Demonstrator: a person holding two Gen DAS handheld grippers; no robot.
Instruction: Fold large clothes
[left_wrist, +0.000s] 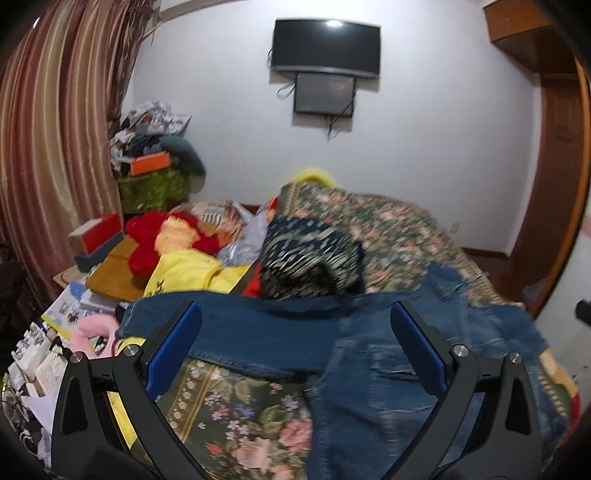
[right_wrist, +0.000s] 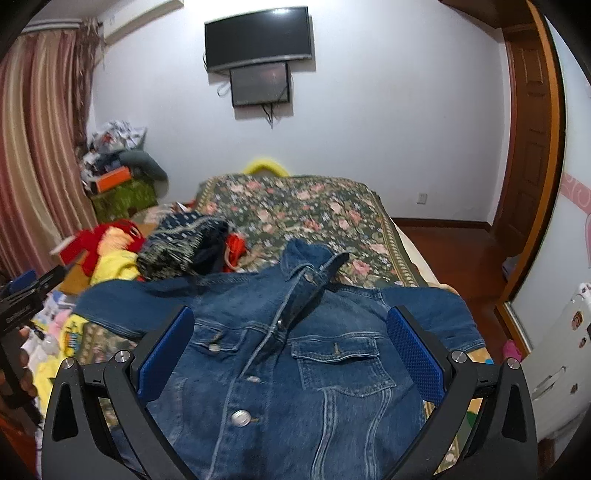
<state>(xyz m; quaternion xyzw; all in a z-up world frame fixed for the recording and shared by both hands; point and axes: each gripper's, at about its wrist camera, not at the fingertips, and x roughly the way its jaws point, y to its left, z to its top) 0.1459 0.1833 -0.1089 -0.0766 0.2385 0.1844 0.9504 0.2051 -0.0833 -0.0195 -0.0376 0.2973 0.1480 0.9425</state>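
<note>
A blue denim jacket (right_wrist: 295, 362) lies front up and spread out on the floral bedspread (right_wrist: 295, 210), collar toward the far end, both sleeves out to the sides. In the left wrist view the jacket (left_wrist: 369, 354) shows its left sleeve stretched across. My left gripper (left_wrist: 295, 325) is open and empty above that sleeve. My right gripper (right_wrist: 290, 332) is open and empty above the jacket's chest, near the pocket. The left gripper also shows in the right wrist view (right_wrist: 26, 295) at the left edge.
A dark patterned garment (left_wrist: 310, 258) lies folded beyond the jacket. Yellow and red clothes (left_wrist: 177, 251), boxes and papers crowd the bed's left side. The curtain (left_wrist: 55, 147) hangs left. The wooden door (right_wrist: 528, 147) and floor are right. A TV (right_wrist: 258, 37) hangs on the far wall.
</note>
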